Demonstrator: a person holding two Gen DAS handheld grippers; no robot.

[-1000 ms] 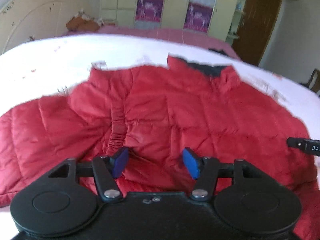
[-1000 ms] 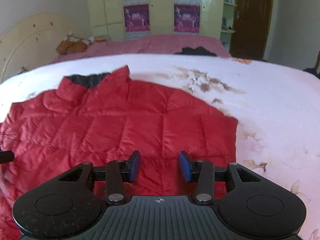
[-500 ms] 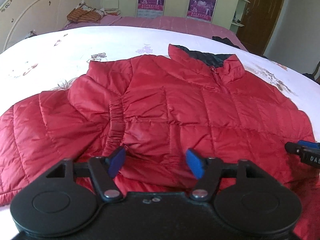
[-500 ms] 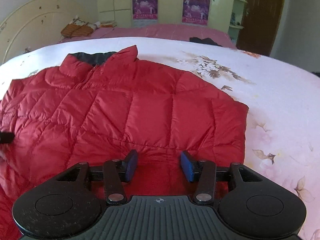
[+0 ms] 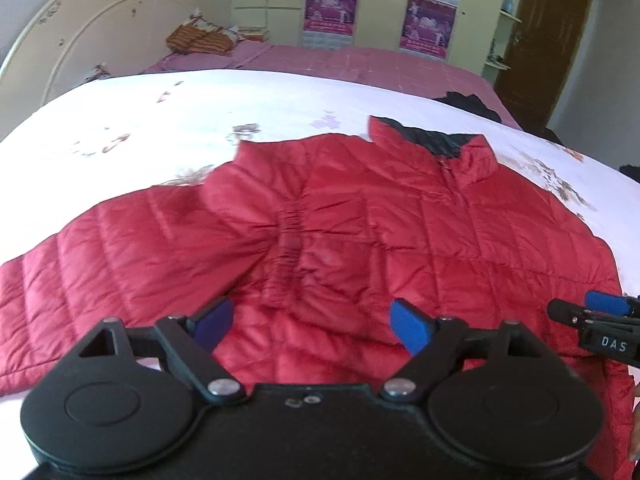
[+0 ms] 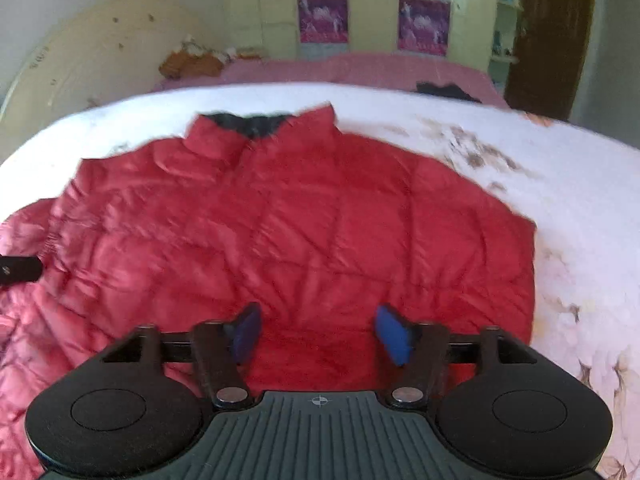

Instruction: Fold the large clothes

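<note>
Red quilted puffer jacket [image 5: 400, 240], flat on white floral bedspread [image 5: 200, 120]; left gripper [image 5: 312, 324] and right gripper [image 6: 318, 332] opening, empty, above hem; risk: slippery padded shell springing unfolded.

text: "DAS" | on: right tongs [image 5: 600, 320] body | colour: white
</note>
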